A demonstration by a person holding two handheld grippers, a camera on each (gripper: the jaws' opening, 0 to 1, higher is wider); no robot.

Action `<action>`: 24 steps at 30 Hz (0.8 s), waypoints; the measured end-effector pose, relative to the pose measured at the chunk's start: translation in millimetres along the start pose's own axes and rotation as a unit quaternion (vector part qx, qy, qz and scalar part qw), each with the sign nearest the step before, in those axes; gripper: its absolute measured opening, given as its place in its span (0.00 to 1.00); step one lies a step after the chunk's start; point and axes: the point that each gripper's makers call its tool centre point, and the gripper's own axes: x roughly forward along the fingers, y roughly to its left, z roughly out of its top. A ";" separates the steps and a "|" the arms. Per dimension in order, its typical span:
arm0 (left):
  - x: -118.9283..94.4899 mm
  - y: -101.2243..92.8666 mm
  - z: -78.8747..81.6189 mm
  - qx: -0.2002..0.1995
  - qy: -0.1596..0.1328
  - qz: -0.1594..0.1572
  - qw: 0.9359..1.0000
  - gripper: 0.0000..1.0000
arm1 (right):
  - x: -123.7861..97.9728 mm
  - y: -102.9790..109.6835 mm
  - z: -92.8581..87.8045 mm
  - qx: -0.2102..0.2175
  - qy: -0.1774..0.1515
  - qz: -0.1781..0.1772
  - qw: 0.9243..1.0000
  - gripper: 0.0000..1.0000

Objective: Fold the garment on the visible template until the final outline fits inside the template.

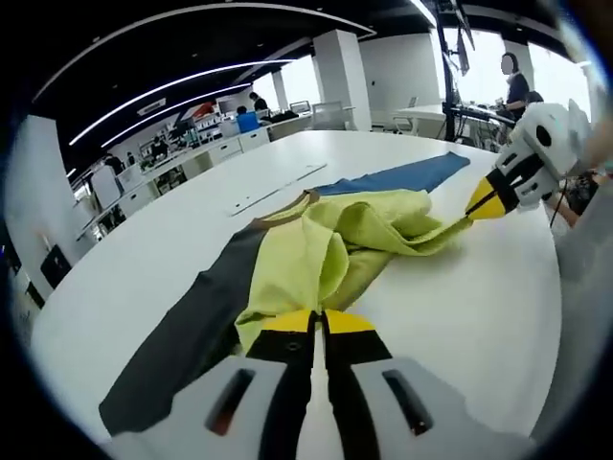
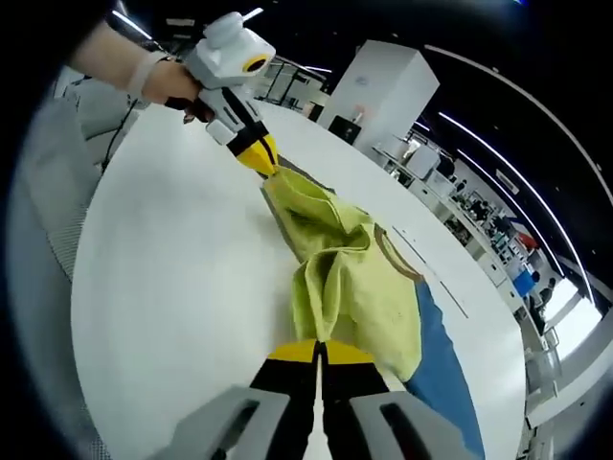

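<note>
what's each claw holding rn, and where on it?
Both claws grip the yellow-green garment at opposite ends: left claw shut on one bunched edge, right claw shut on the other.

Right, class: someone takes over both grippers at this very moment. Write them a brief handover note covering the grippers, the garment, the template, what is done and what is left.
Left gripper: shut on one end of the yellow-green garment.
Right gripper: shut on the opposite end of the garment.
The garment hangs bunched between the two grippers, over the white table.
Template: a flat strip under the garment, one end dark grey, the other end blue, partly covered.
Done: both ends gripped.
Left: fold the garment so its outline fits inside the template.
</note>
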 end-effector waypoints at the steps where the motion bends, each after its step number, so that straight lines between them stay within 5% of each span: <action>1: -3.3 0.3 -2.5 -0.001 0.002 0.002 1.000 0.00 | -4.3 -0.1 -3.2 -0.002 0.004 -0.001 1.000 0.00; 24: -73.8 -16.7 -77.3 -0.022 0.059 0.006 0.998 0.00 | -74.4 6.5 -79.3 0.003 0.080 -0.004 0.997 0.00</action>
